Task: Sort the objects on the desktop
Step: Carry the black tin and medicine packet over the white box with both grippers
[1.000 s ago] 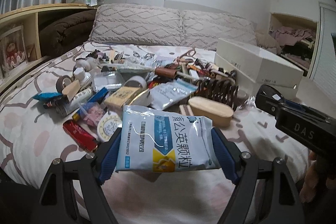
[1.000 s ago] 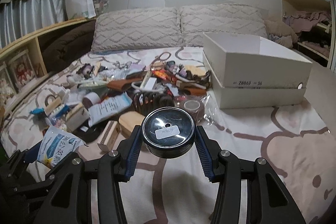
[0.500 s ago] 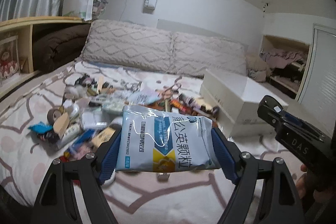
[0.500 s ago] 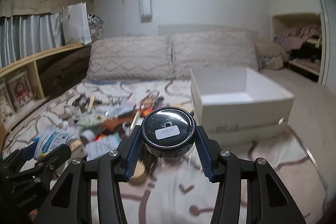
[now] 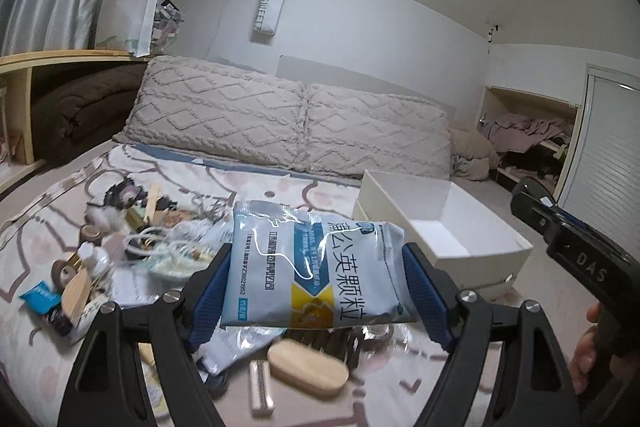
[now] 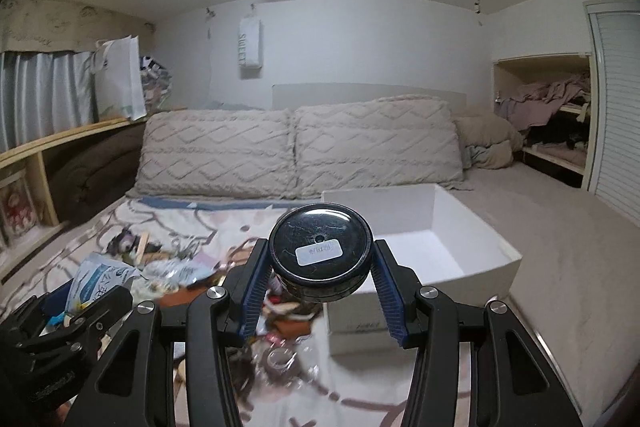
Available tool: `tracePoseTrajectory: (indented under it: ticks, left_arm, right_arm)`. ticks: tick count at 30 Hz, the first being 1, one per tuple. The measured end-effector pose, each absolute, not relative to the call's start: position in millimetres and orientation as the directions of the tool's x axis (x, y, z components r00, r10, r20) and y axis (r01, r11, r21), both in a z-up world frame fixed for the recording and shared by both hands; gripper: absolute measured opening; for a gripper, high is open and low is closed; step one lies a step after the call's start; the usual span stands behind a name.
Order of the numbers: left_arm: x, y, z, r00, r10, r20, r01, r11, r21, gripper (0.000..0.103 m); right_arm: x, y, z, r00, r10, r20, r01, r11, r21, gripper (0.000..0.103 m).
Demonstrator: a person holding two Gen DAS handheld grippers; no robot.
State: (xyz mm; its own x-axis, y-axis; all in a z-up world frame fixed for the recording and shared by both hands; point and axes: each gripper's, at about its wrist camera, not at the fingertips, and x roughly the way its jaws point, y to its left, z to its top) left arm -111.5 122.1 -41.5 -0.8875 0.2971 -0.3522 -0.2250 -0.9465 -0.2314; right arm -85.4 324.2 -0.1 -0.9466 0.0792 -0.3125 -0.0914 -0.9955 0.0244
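In my left hand-held gripper (image 5: 316,291) I have a pale blue and white foil sachet with a yellow patch and printed characters (image 5: 316,267), pinched across its width between the blue pads at a middling spread, its face turned towards the camera and its long side running roughly level from pad to pad. It hangs clear above the scattered heap of small things (image 5: 132,251) on the patterned bed (image 5: 44,359). The open white cardboard box (image 5: 452,227) lies ahead and to the right of this sachet, its long axis running away towards the pillows. In my right hand-held gripper (image 6: 320,267) sits a round black tin with a small white label on its lid (image 6: 320,247), clamped at its sides with the jaws only partly spread, lid facing me. From there the same box (image 6: 440,255) is just beyond and a little right of the tin, so I judge the right hand nearer. Both hand-held grippers point slightly downward over the bed, so each load needs carrying forward over the box rim.
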Motion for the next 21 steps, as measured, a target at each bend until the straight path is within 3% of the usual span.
tracePoseTrajectory:
  ticks: [21]
  left_arm:
    - [-200, 192, -23, -0.850, 0.370, -0.375, -0.312, -0.927, -0.208, 0.082]
  right_arm:
    - [-187, 384, -9, -0.881, 0.136, -0.454, -0.170, -0.985, 0.035, 0.051]
